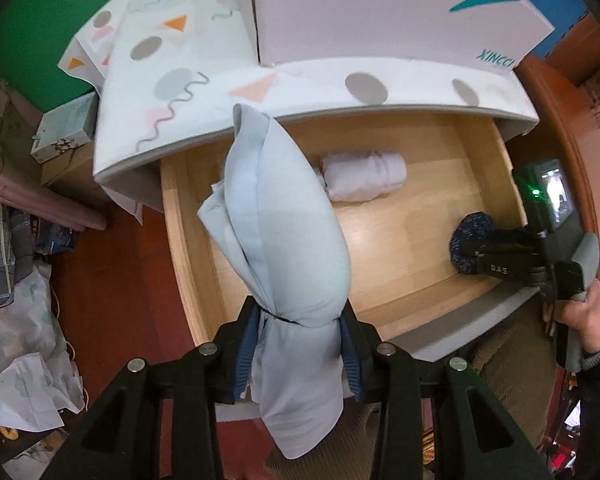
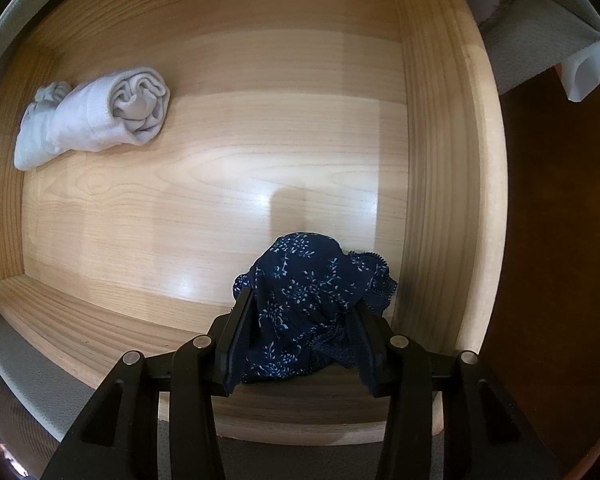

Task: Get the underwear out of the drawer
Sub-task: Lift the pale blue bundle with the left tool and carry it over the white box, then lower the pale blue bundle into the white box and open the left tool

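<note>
Left wrist view: left gripper (image 1: 300, 334) pinching pale blue underwear (image 1: 284, 236), hanging above the open wooden drawer (image 1: 400, 248); white roll (image 1: 362, 176) lying at one o'clock.

Right wrist view: right gripper (image 2: 300, 330) clamping navy floral underwear (image 2: 312, 296) inside the drawer (image 2: 220, 184); white roll (image 2: 96, 116) resting at ten o'clock.

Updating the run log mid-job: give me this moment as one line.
left hand-held gripper: shut on pale blue underwear | right hand-held gripper: shut on navy floral underwear | white roll: in drawer
</note>
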Motion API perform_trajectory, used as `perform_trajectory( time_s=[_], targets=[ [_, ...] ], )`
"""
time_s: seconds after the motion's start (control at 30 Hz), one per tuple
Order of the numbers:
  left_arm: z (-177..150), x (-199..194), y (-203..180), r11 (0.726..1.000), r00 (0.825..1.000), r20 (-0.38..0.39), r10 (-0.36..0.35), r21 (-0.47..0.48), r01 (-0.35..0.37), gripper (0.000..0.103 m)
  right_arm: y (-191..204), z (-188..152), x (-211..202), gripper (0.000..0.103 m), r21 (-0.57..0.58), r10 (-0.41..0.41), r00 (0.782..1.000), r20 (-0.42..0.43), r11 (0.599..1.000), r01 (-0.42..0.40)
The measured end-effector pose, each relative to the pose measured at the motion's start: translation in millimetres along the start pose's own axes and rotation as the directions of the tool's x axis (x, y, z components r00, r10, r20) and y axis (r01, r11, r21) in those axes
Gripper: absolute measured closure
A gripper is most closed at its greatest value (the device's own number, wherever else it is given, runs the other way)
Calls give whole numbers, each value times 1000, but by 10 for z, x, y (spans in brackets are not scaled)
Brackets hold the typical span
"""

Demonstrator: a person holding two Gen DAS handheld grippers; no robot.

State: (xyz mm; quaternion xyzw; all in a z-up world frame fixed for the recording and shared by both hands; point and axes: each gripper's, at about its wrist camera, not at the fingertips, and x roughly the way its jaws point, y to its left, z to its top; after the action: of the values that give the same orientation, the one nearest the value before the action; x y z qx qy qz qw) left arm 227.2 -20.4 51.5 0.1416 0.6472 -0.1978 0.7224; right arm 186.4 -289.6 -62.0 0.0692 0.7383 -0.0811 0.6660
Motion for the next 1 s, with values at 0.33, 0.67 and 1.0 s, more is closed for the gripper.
perform_trajectory(
  time_s=[0.33, 0.67, 1.0],
  targets=[
    [-139, -541, 23, 999, 991, 127, -38, -12, 40, 65, 28, 1, -16, 61, 1, 2, 1000, 3, 1000, -2],
    [106, -1336, 8, 1000, 942, 334, 5, -28, 4, 65, 23, -12, -12, 64, 3, 5, 1000, 2, 1000, -5],
    [745, -1792, -96, 994, 872, 487, 54, -105, -2, 65, -35, -9, -25, 72, 21, 27, 1000, 10, 999, -27]
  ],
)
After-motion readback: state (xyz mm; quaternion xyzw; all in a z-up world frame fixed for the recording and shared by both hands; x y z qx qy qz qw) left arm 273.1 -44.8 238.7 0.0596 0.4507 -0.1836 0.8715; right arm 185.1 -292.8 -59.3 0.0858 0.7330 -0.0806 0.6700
